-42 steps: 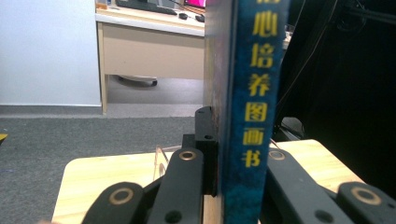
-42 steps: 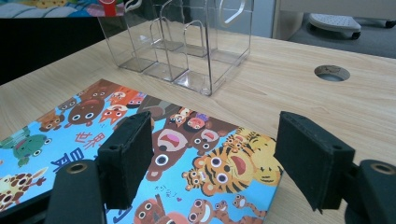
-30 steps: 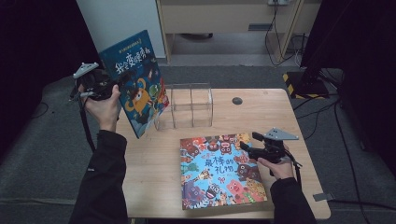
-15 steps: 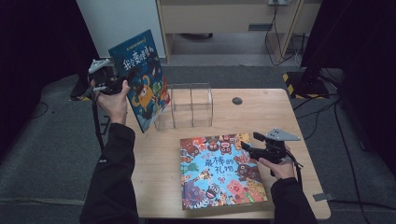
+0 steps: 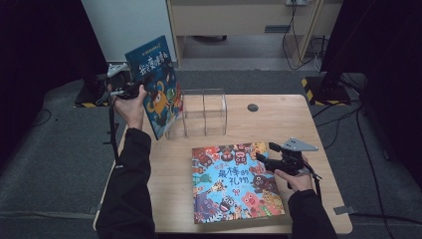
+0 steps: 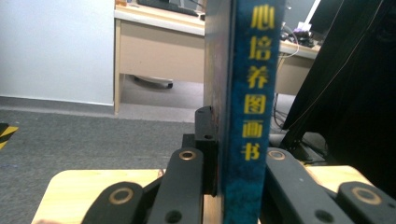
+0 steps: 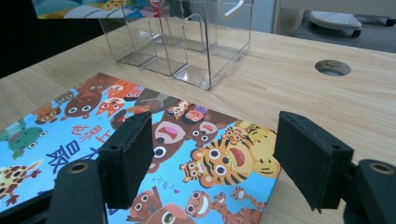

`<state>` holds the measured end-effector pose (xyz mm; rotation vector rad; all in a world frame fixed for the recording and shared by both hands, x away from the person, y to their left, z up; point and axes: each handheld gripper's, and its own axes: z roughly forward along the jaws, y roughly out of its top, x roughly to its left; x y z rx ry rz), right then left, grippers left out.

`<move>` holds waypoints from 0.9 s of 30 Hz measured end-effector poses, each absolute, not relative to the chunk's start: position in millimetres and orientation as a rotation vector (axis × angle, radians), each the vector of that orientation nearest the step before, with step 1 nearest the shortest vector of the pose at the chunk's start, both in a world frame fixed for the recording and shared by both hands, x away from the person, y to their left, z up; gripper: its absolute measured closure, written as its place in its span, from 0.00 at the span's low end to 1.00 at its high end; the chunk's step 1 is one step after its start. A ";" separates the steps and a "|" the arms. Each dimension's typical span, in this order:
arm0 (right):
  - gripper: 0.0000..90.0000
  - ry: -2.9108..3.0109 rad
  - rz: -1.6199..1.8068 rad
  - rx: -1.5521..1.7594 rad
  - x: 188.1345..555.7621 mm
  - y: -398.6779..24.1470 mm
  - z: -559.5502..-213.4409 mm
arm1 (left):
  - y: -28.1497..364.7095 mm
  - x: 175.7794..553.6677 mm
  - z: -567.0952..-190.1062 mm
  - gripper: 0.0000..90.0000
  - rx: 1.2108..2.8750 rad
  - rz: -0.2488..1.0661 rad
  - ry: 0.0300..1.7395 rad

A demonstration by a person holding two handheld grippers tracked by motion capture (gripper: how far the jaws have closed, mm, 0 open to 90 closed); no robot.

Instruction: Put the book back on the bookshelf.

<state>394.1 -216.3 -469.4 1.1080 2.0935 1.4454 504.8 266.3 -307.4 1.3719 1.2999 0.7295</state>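
A book (image 5: 155, 84) stands held at the table's (image 5: 278, 124) far left, just left of a clear organizer (image 5: 199, 114); a second book (image 5: 234, 181) lies flat nearer, right of centre.

Carried across from the table's left edge toward the clear rack (image 5: 201, 113): the blue book (image 5: 157, 84), clamped at its spine in the left gripper (image 5: 130, 89). Brought closer, so that the book's lower right corner now sits just beside the rack's left wall, where a second ago a gap showed between them. Lowered a little on the way. Tilted less than before, with the cover standing more upright and facing more toward the camera. Shifted along with it: the left hand (image 5: 130, 104) and forearm, now raised nearer the table's rear left corner.
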 end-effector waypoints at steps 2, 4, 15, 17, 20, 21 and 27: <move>0.31 2.098 1.446 1.103 394.0 -215.7 -470.0 | 266.1 506.2 -312.2 0.92 1.366 0.739 1.311; 0.31 2.098 1.447 1.104 393.5 -214.9 -469.9 | 265.9 507.7 -315.8 0.92 1.366 0.745 1.316; 0.32 2.104 1.440 1.101 393.4 -214.4 -472.4 | 262.2 511.8 -335.9 0.92 1.360 0.734 1.315; 0.32 2.109 1.437 1.100 393.7 -214.3 -473.0 | 262.2 511.9 -337.9 0.92 1.351 0.727 1.317; 0.32 2.117 1.431 1.095 393.4 -213.1 -474.0 | 263.2 510.8 -341.5 0.92 1.341 0.731 1.318; 0.32 2.114 1.434 1.097 393.4 -212.8 -474.0 | 264.0 510.2 -343.6 0.92 1.340 0.730 1.318; 0.32 2.118 1.430 1.095 393.5 -211.9 -474.6 | 265.0 507.7 -355.5 0.92 1.358 0.728 1.319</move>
